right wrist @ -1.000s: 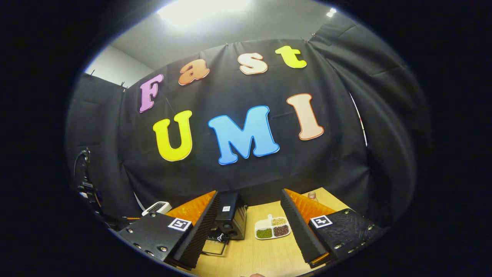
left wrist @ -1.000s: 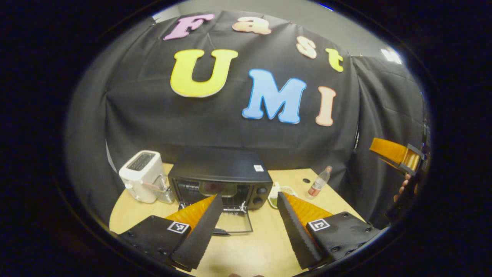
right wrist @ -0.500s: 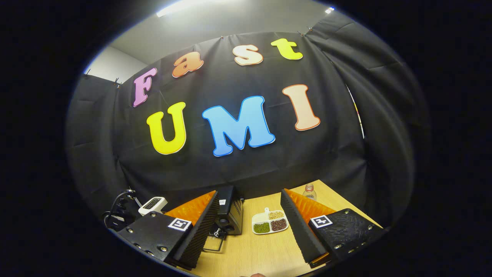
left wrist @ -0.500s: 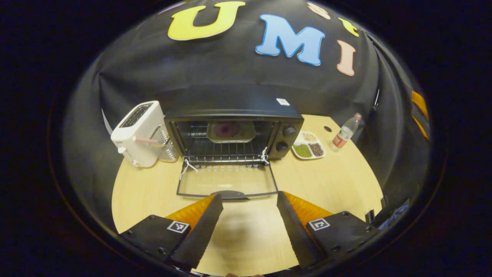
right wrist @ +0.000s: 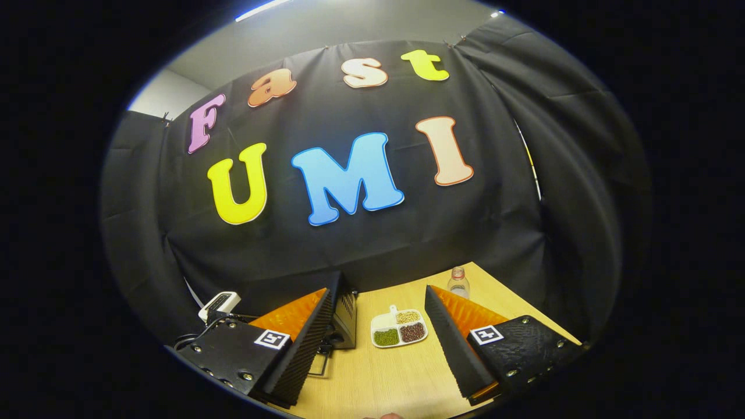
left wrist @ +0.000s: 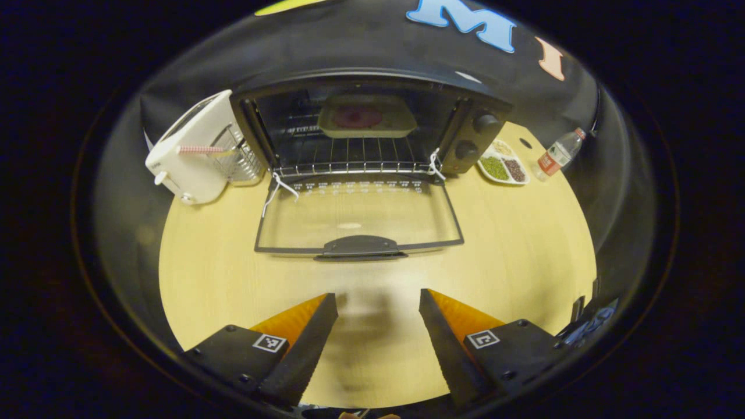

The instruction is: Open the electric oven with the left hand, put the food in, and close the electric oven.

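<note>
In the left gripper view the black electric oven (left wrist: 471,125) stands at the back of the table, its glass door (left wrist: 356,216) folded down flat with the handle (left wrist: 359,247) nearest me. A tray of food (left wrist: 365,116) sits on the rack inside. My left gripper (left wrist: 377,302) is open and holds nothing, over the bare table a short way in front of the door handle. In the right gripper view my right gripper (right wrist: 378,302) is open with nothing in it, raised off to the oven's right; the oven's side (right wrist: 344,308) shows behind its left finger.
A white toaster (left wrist: 192,148) stands left of the oven. To the oven's right lie a divided dish of beans (left wrist: 503,169) (right wrist: 399,333) and a water bottle (left wrist: 557,154) (right wrist: 458,281). The wooden table (left wrist: 524,256) ends at the black cloth wall behind.
The left gripper view has tipped down and moved closer to the oven, so the open door and the tray inside show larger. The right gripper has shifted slightly; the toaster and oven sit lower left.
</note>
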{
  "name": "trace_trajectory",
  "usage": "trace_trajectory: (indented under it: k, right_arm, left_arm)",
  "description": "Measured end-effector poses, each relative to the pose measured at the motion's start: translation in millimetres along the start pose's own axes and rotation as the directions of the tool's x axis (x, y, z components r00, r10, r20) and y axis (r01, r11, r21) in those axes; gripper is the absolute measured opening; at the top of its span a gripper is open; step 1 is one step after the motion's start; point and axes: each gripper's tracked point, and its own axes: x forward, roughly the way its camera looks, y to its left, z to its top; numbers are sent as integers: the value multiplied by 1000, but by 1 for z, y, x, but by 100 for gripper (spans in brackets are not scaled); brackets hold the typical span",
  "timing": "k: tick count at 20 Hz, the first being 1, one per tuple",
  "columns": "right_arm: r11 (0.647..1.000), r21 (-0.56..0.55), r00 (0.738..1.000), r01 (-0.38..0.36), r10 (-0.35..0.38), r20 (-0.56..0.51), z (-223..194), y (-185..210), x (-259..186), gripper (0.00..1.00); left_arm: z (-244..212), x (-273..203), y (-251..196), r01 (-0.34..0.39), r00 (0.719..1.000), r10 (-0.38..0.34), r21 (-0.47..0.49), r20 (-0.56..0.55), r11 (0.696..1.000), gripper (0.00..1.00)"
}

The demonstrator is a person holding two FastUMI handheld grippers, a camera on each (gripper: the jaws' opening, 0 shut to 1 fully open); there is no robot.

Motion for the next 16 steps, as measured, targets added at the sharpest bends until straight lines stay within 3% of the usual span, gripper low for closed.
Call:
trace_trajectory:
  k: [9,16]
  right_arm:
    - [1000,-13,999,17,-17,-34,-8,1,13,97]
    - [999,-11,998,43,-44,-41,-8,-8,14,97]
  left_arm:
    - [1,53,16,-22,996,20,-16,-92,1000,100]
    - [7,72,24,-45,993,44,-2,-112,999,97]
